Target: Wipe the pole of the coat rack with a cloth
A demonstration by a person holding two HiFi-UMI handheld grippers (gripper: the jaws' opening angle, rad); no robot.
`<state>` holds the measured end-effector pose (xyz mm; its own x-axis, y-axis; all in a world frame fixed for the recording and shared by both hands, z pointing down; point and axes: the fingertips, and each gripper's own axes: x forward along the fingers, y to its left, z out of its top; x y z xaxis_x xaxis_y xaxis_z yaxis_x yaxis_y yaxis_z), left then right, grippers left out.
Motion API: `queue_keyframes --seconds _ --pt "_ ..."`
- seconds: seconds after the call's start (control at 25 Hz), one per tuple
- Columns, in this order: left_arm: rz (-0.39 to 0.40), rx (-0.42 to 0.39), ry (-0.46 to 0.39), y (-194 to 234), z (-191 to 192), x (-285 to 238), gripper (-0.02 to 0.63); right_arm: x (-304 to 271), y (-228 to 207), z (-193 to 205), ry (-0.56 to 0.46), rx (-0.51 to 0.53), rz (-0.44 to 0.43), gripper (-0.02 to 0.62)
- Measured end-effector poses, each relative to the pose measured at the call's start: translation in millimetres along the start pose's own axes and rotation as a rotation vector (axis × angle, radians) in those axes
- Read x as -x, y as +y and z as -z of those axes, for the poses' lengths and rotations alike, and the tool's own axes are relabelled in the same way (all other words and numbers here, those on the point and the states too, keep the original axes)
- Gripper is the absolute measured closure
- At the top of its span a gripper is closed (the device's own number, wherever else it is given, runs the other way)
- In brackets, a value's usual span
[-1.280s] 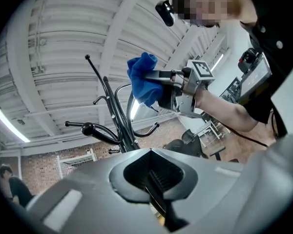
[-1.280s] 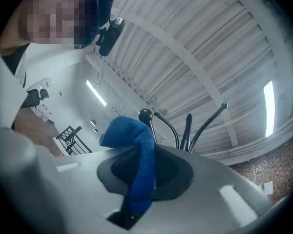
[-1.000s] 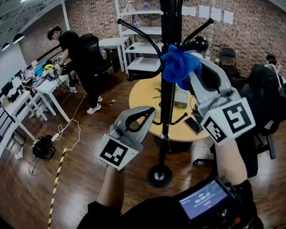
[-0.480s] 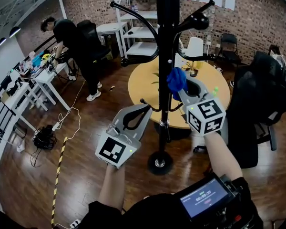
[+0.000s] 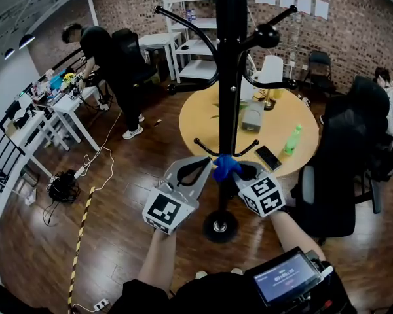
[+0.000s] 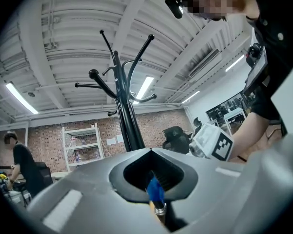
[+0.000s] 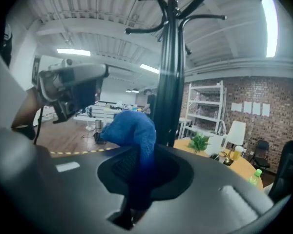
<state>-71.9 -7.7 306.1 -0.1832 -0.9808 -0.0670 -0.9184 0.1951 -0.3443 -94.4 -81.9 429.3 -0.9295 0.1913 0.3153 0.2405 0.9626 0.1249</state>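
Cloth (image 5: 226, 167): we log it gripped in the right claw (image 5: 239, 173), moved from upper centre down the pole (image 5: 230, 77) to lower centre of the head view, so one downward pass looks nearly finished; left claw (image 5: 206, 165) closed, empty, beside the pole.

Bunched blue cloth (image 5: 225, 167), low on upright black pole (image 5: 230, 77)

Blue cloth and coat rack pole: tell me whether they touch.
Touching. The head view shows the cloth covering the pole; the right gripper view shows its edge against it.
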Motion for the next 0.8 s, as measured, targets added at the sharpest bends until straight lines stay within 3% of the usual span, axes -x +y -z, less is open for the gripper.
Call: queue_keyframes --seconds 0.12,0.4,0.52,0.64,0.8 --pt "-0.007 0.009 0.006 1 4 -1 0.603 -8 14 19 0.032 -0.015 -0.037 0.545" --pt "-0.065 0.006 0.014 -2 -7 7 0.603 22 38 13 0.061 -0.088 -0.184 0.546" --pt "-0.074 0.012 0.031 11 -3 4 0.603 19 41 6 0.061 -0.082 -0.204 0.546" --pt "-0.042 -0.016 0.060 16 11 -1 0.603 4 35 8 0.066 -0.056 -0.181 0.546" --pt "0.022 -0.039 0.013 28 19 -4 0.603 -12 26 4 0.046 0.027 -0.037 0.546"
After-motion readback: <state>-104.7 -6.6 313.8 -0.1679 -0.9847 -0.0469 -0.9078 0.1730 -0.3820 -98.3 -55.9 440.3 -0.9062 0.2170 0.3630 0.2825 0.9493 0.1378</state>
